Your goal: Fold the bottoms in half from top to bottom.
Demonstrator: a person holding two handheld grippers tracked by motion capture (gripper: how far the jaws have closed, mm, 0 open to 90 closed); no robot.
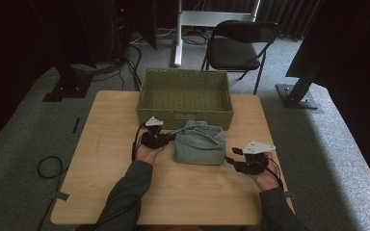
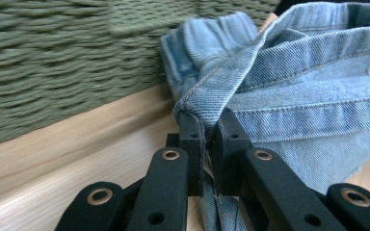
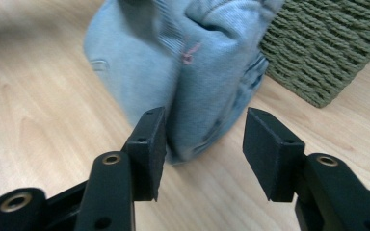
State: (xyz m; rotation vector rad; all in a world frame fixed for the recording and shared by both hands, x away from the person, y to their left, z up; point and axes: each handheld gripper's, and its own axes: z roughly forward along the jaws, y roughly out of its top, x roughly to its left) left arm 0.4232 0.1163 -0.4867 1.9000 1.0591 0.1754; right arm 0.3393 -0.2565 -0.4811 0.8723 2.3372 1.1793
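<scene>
You had the folded jeans (image 1: 199, 143) lying on the table (image 1: 106, 144), just in front of the basket (image 1: 185, 97) and between your two hands. Your left gripper (image 1: 166, 137) was at the left edge of the bundle; in the left gripper view its fingers (image 2: 192, 139) were pressed together on a seamed fold of the jeans (image 2: 289, 91), with the denim pinched between the pads and the basket wall (image 2: 53, 62) close behind. Your right gripper (image 1: 232, 160) sat just off the right edge of the bundle, low over the table. In the right gripper view its fingers (image 3: 149, 144) stood spread, with the near corner of the jeans (image 3: 173, 77) ahead of the gap and nothing pressed between the pads. The step in hand appeared to be securing both sides of the bundle for a lift into the basket (image 3: 318, 53). The next move likely called for you to advance the right gripper until the denim edge lay well between the pads, then close firmly. Both sides probably needed to rise together and clear the basket rim, or the fold could sag open.
</scene>
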